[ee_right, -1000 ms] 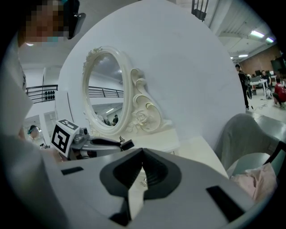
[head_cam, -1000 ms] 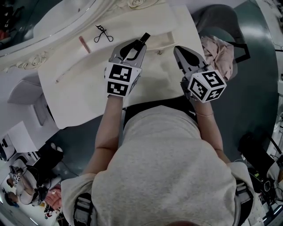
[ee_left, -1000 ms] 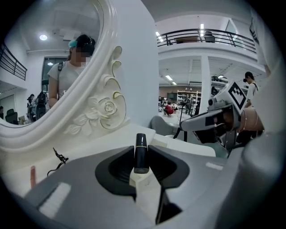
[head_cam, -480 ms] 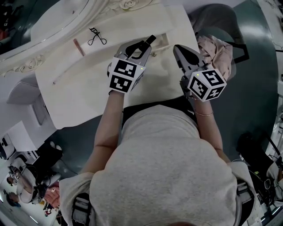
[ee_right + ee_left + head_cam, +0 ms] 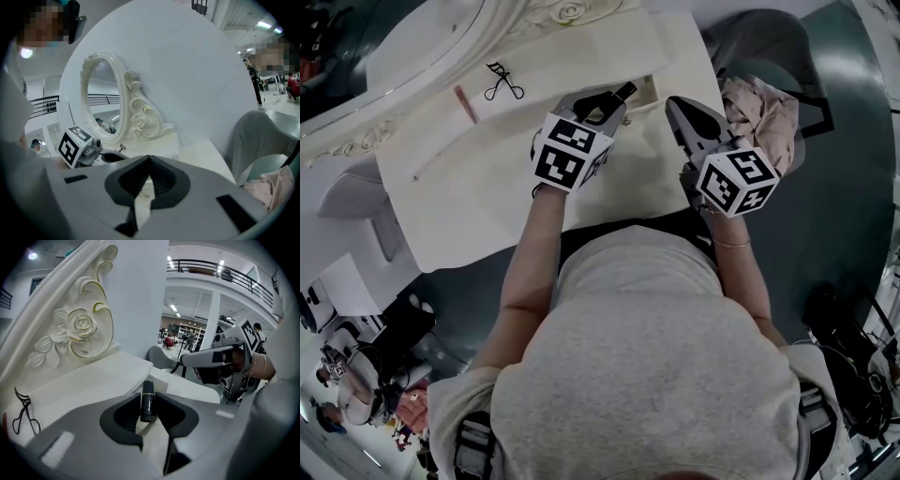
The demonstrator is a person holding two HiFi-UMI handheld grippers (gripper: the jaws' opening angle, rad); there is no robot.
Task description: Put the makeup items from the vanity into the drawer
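My left gripper (image 5: 612, 99) is shut on a black lipstick tube (image 5: 623, 91) with a thin gold band. The tube stands up between the pads in the left gripper view (image 5: 147, 401). It hangs at the edge of the open drawer (image 5: 649, 86) in the white vanity's (image 5: 487, 197) front right. My right gripper (image 5: 673, 105) is just right of the drawer, shut and holding nothing, its pads meeting at the tip (image 5: 149, 160). A black eyelash curler (image 5: 502, 82), a pink stick (image 5: 466, 103) and a thin pale pencil (image 5: 441, 159) lie on the vanity top to the left.
An oval mirror (image 5: 105, 105) in a carved white frame with a rose (image 5: 82, 324) stands at the vanity's back. A grey chair with pink cloth (image 5: 764, 108) on it is to the right. The person's body fills the lower half of the head view.
My left gripper has carried the lipstick up and to the right in the head view, onto the drawer's edge, tipping downward. The right gripper has shifted only slightly.
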